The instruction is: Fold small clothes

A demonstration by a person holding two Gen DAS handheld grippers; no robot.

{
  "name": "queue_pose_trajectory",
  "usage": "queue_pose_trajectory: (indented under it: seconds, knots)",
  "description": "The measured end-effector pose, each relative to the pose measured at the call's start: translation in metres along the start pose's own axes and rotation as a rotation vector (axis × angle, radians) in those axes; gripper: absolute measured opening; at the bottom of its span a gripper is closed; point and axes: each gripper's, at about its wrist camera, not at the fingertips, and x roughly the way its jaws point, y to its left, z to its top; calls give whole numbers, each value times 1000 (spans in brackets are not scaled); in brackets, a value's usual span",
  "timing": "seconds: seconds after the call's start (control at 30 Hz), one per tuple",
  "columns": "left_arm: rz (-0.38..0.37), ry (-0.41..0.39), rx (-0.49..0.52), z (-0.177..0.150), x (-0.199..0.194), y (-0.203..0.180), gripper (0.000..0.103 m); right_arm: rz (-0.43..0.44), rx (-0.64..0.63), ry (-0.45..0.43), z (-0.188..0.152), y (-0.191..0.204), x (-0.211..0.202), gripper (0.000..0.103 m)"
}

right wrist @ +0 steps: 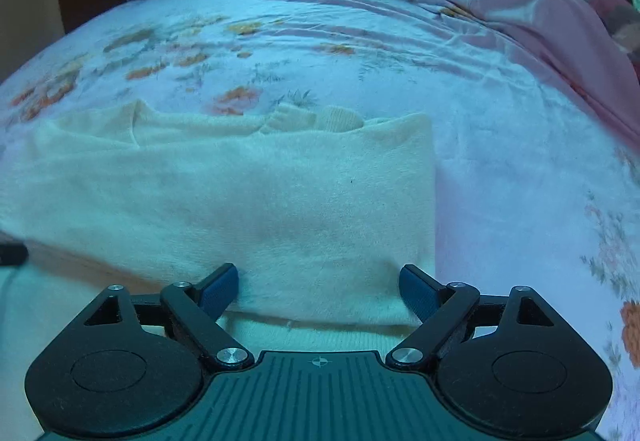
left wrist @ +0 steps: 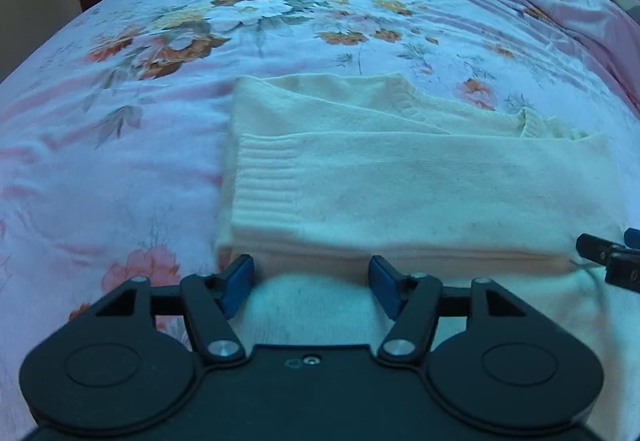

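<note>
— Both of your tongs stand released, nothing pinched: the left tongs (left wrist: 311, 283) gape at the near fold of the cream sweater (left wrist: 400, 177), the right tongs (right wrist: 319, 291) likewise, their blue pads (right wrist: 218, 291) clear of the knit.

— Where does the sweater lie?

— Folded flat on the floral bedspread (left wrist: 160, 81), filling the centre of your left view, ribbed hem at nine o'clock, collar toward twelve. Your right tongs' tip shows at three o'clock there. A pink cloth (right wrist: 540, 25) is bunched at two o'clock in your right view.
</note>
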Motion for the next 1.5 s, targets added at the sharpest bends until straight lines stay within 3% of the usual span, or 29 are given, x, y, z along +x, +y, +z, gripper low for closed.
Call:
queue_pose_trajectory:
  seconds: [0.17,0.47,0.67,0.8,0.93,1.1,1.33,1.5]
  knots:
    - [-15,2,29,-17,-23,-4,62,67,-8,-71,-11,7,-43,87]
    - [14,5,65,-54,-35,-15,67,75,-36,38,-65,26,-48,87]
    - [5,11,60,-62,-48,-15,68,100,-11,-11,-74,26,-77,87]
    - [20,11,71,-74,-50,-16,70,97,-54,60,-93,33,-73,87]
    - [15,14,74,-81,-59,-17,70,103,-35,38,-102,32,-87,87]
    - [4,17,75,-99,-70,-10,79,104,-28,55,-122,29,-100,87]
    - [-1,6,113,-126,-89,-10,88,109,2,2,-148,26,-129,87]
    - [9,-14,140,-148,-97,-9,92,85,-55,10,-167,32,-136,89]
